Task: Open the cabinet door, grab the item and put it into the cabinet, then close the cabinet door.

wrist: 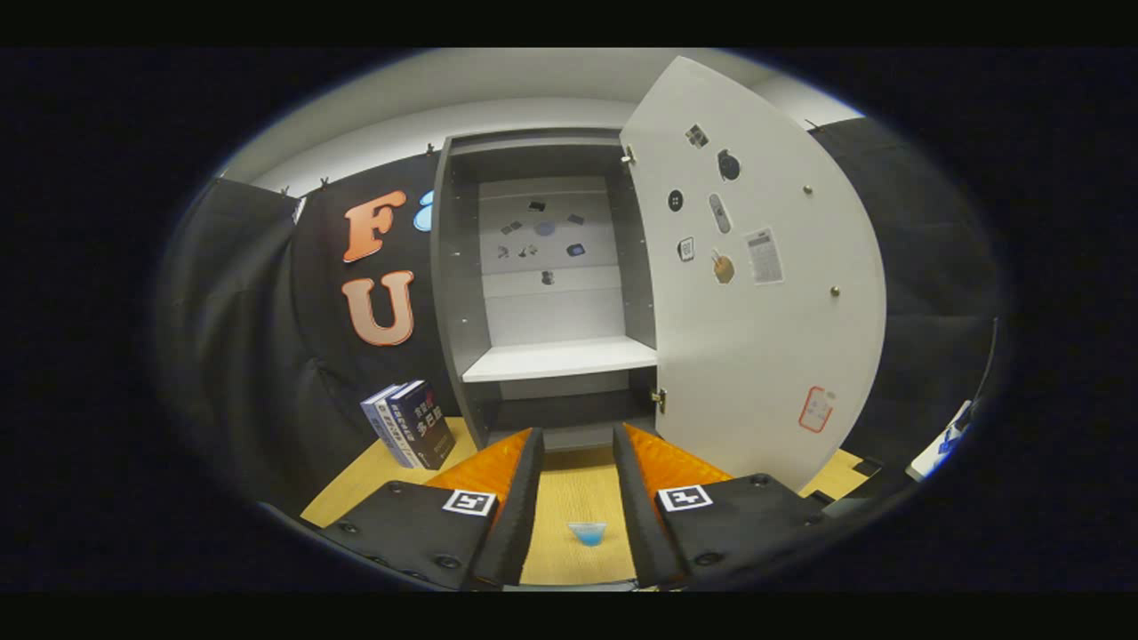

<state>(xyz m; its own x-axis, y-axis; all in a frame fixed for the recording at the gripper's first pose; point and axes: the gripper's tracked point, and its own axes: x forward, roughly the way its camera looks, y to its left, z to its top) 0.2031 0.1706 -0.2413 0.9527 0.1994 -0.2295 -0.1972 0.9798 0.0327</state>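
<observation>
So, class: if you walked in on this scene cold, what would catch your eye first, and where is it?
The tall cabinet straight beyond the gripper, with its white door swung wide open to the right and dotted with small stickers. Next, the bare white shelf inside. Then the books standing on the wooden table left of the cabinet, and a small blue cup between the open fingers.
</observation>
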